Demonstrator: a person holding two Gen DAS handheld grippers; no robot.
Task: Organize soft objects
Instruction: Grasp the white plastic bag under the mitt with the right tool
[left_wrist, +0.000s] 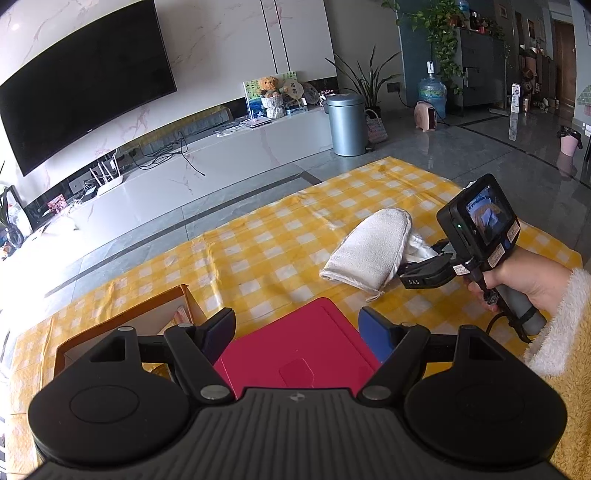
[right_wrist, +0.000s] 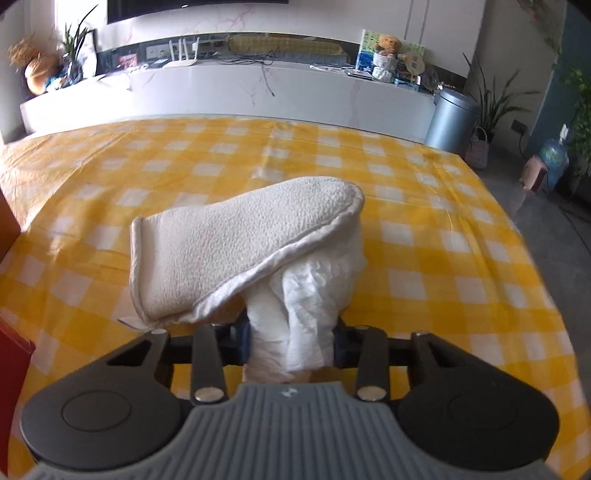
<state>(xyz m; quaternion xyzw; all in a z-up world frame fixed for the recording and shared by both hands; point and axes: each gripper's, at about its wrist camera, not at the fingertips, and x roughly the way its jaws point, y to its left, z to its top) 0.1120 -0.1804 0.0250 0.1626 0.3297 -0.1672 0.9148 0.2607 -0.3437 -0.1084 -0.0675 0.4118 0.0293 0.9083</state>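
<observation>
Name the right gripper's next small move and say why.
Probably lift. The right gripper is shut on the white cloth, which rests on the checked tablecloth; raising it would clear the way toward the red box under the open left gripper.

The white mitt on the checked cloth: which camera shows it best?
The right wrist view: the white mitt fills the centre, its stitched edge and bunched end pinched in the right tool. The left wrist view shows it smaller, off to the right.

A dark TV (left_wrist: 81, 96) hangs on the marble wall (left_wrist: 221, 48) above a long white cabinet (left_wrist: 207, 162); grey glossy floor tiles (left_wrist: 424, 144), daylit.
</observation>
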